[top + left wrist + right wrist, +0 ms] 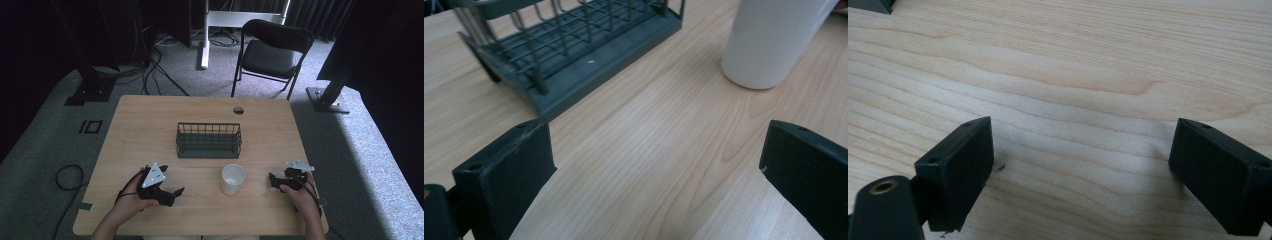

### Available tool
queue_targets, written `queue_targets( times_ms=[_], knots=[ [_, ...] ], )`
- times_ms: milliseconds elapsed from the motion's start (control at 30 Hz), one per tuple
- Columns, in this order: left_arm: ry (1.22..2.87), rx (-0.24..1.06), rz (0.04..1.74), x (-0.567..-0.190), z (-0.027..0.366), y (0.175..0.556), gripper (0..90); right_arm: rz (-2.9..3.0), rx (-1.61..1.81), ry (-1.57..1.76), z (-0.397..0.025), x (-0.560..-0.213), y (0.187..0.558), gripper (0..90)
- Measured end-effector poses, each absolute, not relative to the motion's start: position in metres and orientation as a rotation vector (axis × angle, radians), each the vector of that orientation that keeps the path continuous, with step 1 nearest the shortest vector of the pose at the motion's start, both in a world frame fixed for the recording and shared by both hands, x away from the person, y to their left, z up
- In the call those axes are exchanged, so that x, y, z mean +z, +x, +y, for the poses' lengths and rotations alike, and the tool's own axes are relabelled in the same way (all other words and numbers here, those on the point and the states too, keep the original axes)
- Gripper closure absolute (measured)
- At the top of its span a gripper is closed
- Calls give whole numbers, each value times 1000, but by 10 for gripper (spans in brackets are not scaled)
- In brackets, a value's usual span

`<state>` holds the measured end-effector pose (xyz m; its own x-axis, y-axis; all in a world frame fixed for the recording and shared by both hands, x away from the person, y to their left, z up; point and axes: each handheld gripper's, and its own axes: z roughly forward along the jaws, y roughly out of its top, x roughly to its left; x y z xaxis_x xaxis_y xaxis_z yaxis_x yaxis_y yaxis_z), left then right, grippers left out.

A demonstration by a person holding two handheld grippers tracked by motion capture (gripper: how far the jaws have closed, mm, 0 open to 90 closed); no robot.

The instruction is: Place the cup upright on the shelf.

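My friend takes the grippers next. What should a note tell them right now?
Left gripper: open, holding nothing, low over the light wooden table, aimed toward the white cylindrical cup.
Right gripper: open, holding nothing, right of the cup.
The cup stands upright in front of the dark wire basket, apart from it.
Done: nothing gripped yet.
Left: probably grasp the cup; the basket may be its place.

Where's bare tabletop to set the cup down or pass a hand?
Free: both sides of the wire rack, the strip behind it up to the table hole, and the front edge between the hands. Tighter: the cup sits between left gripper and right gripper.
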<state>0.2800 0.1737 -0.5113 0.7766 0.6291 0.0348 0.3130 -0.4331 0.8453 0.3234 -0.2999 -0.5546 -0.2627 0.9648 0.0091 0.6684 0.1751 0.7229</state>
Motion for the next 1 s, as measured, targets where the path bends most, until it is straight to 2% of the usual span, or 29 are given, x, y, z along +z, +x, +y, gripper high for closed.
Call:
queue_targets(
  times_ms=[1000],
  knots=[
    [2061,318,536,-507,106,283,13,2001,865,1536,-300,-555,323,105]
  ],
)
